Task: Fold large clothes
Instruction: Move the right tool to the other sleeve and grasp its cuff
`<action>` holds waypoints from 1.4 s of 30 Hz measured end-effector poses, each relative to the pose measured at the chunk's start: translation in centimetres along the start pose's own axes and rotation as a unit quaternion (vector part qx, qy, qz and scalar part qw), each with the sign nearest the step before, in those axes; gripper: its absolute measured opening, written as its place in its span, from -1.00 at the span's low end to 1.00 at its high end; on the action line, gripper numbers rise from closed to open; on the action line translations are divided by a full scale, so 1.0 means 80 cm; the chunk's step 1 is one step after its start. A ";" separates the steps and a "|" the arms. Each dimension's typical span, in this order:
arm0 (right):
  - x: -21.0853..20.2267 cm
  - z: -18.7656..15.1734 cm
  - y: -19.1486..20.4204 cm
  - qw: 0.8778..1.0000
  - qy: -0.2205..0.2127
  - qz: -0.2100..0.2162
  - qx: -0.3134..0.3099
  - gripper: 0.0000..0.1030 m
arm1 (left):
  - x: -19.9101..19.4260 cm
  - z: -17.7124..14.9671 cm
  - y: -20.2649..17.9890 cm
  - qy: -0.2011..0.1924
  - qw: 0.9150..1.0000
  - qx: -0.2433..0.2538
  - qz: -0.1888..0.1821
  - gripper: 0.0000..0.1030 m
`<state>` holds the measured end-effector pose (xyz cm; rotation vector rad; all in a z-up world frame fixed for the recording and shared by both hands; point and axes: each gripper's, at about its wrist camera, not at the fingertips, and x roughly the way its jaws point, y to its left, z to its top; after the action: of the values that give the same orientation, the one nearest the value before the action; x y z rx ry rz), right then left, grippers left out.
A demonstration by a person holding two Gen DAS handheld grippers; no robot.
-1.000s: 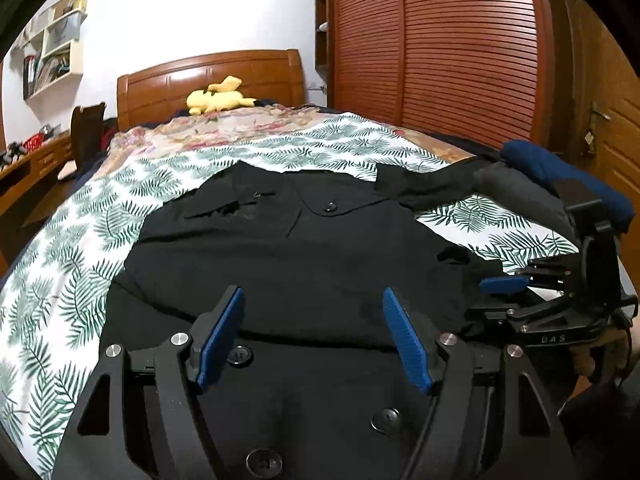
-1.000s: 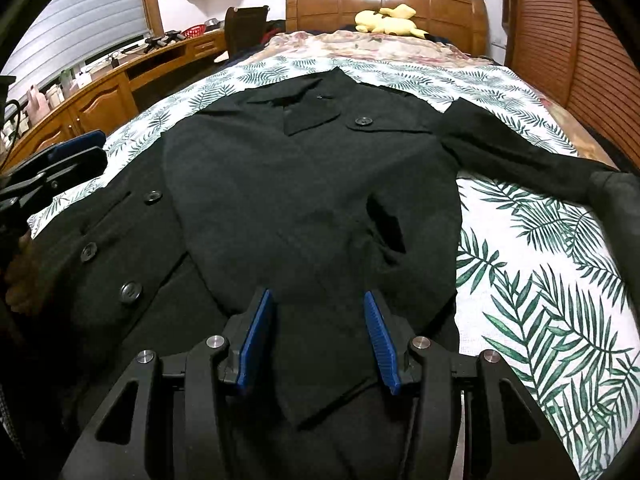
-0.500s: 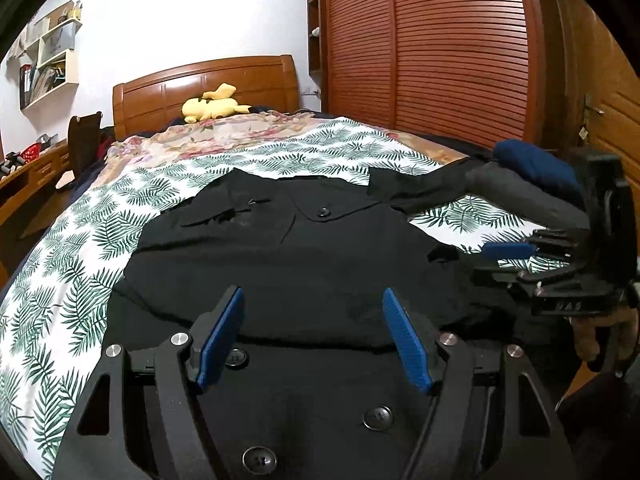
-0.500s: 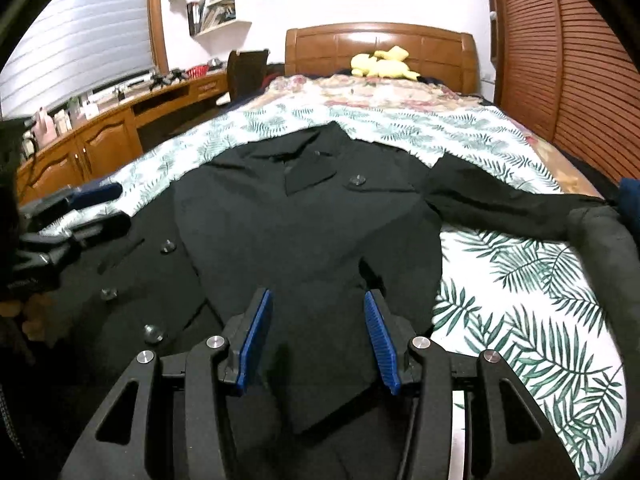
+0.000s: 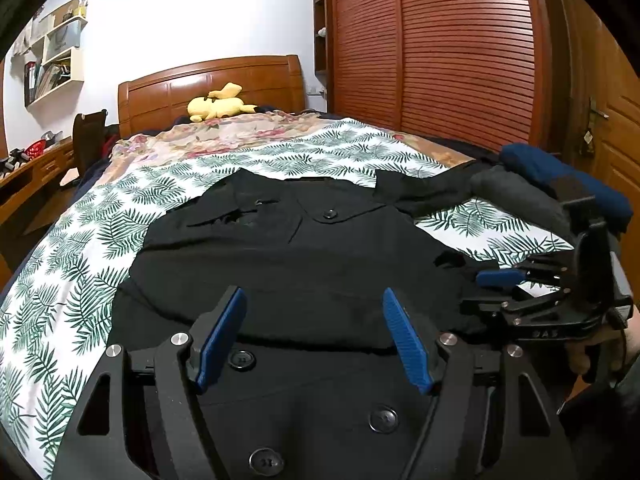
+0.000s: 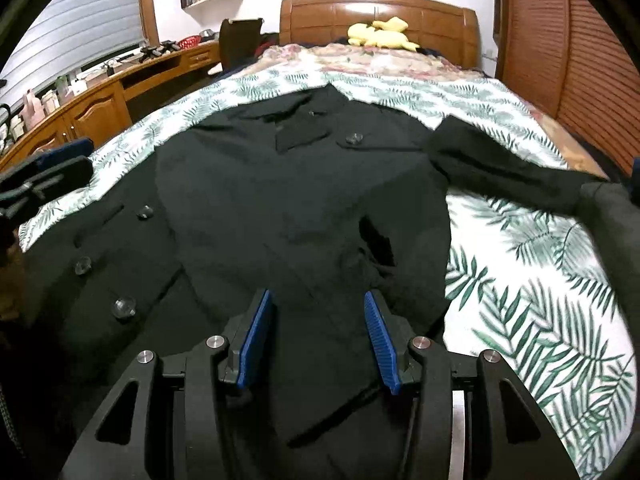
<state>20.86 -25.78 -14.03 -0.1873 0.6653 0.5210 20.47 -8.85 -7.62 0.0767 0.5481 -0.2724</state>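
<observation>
A black buttoned coat (image 5: pixel 288 264) (image 6: pixel 280 200) lies spread on the leaf-print bed, collar toward the headboard. One side is folded over its front, and one sleeve (image 6: pixel 508 168) stretches out to the right. My left gripper (image 5: pixel 314 336) hovers open over the coat's lower front with nothing between its blue pads. My right gripper (image 6: pixel 316 340) is open above the hem, also holding nothing. In the left wrist view the right gripper (image 5: pixel 520 284) shows at the right edge, held by a hand (image 5: pixel 600 348).
A yellow plush toy (image 5: pixel 220 106) lies by the wooden headboard (image 6: pixel 380 20). A slatted wooden wardrobe (image 5: pixel 440 52) stands along the right. A wooden desk (image 6: pixel 100 100) with small items and a chair runs along the left. Dark folded clothes (image 5: pixel 560 188) lie at the bed's right edge.
The right gripper rose, then sank again over the coat's hem. The left gripper has stayed over the lower front. Both stay open.
</observation>
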 end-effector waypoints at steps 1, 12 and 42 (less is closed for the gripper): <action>-0.008 0.001 0.002 1.000 -0.010 0.002 -0.002 -0.04 | -0.001 0.001 0.002 -0.001 1.000 -0.003 0.000 0.40; -0.031 0.038 -0.073 0.997 -0.046 -0.056 0.007 0.27 | -0.019 0.008 0.014 -0.009 1.000 -0.015 0.000 0.40; 0.176 0.122 -0.299 0.965 0.058 -0.162 0.199 -0.10 | -0.027 -0.009 0.064 0.010 0.999 -0.033 0.032 0.40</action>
<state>47.84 -37.40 -15.32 0.0534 0.8214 0.0563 19.75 -3.32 -7.08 0.0333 0.5723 -0.1919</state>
